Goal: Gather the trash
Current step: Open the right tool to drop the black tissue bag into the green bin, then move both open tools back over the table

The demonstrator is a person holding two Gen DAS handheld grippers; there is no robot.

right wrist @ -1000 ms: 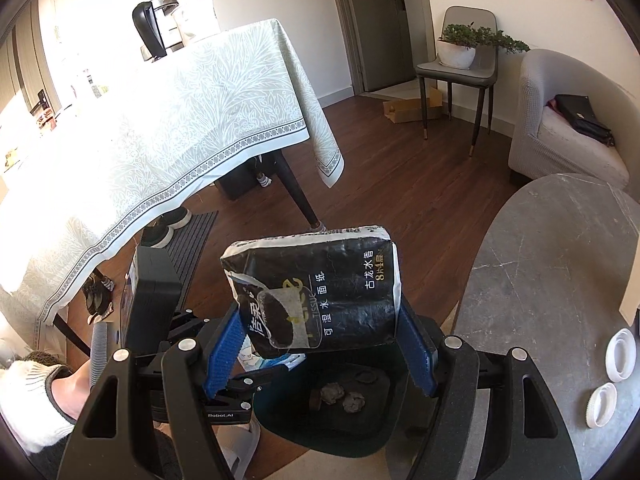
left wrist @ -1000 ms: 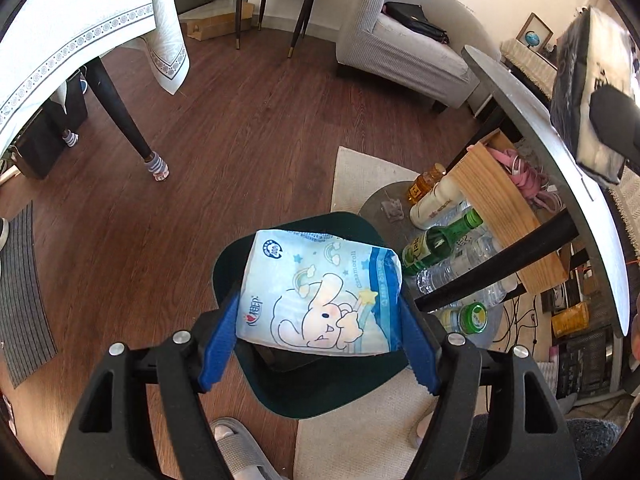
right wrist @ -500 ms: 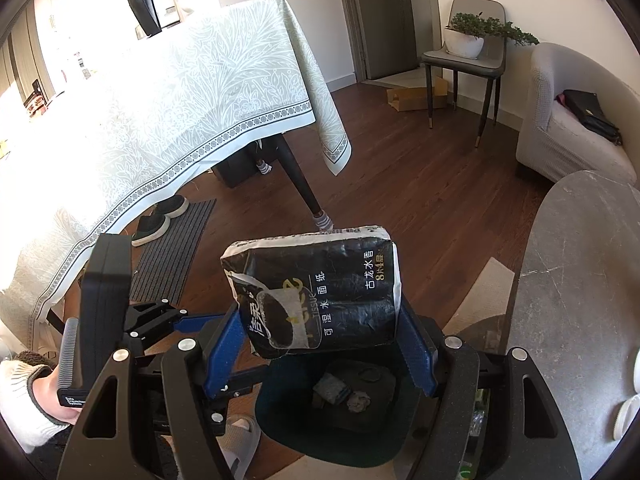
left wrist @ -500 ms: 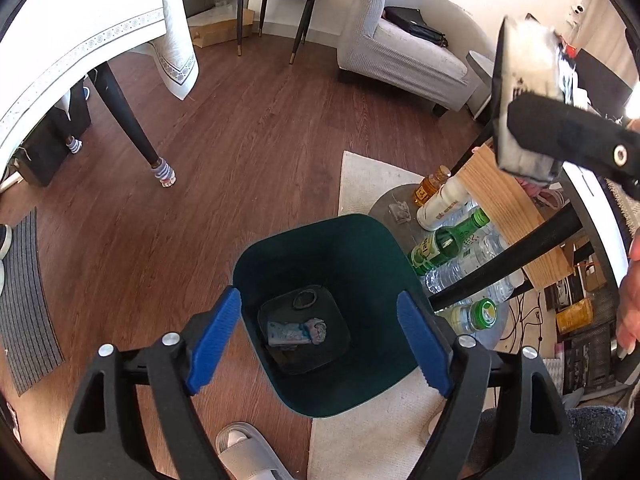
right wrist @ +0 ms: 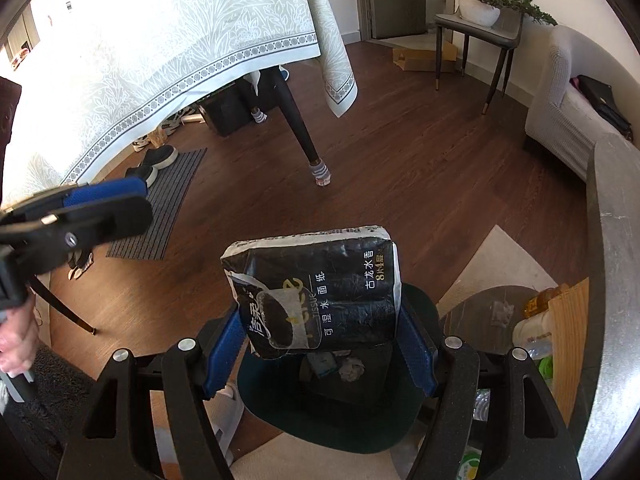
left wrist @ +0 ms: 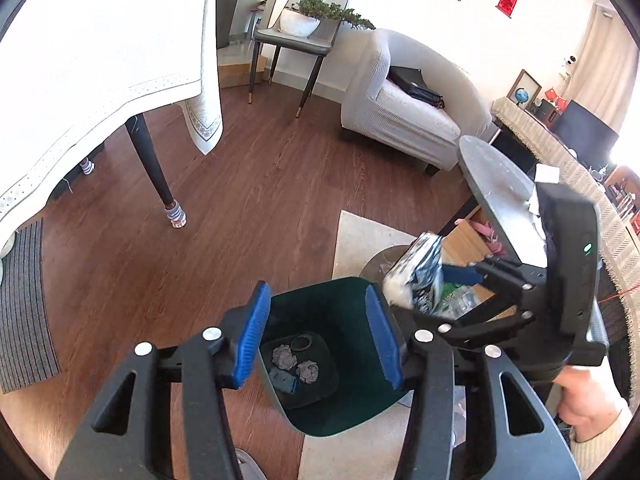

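The right gripper has the black tissue pack clamped between its blue pads, hanging right above the dark green bin. The left gripper is empty, its jaws have just been closing with nothing between them, above the bin where crumpled wads lie at the bottom.
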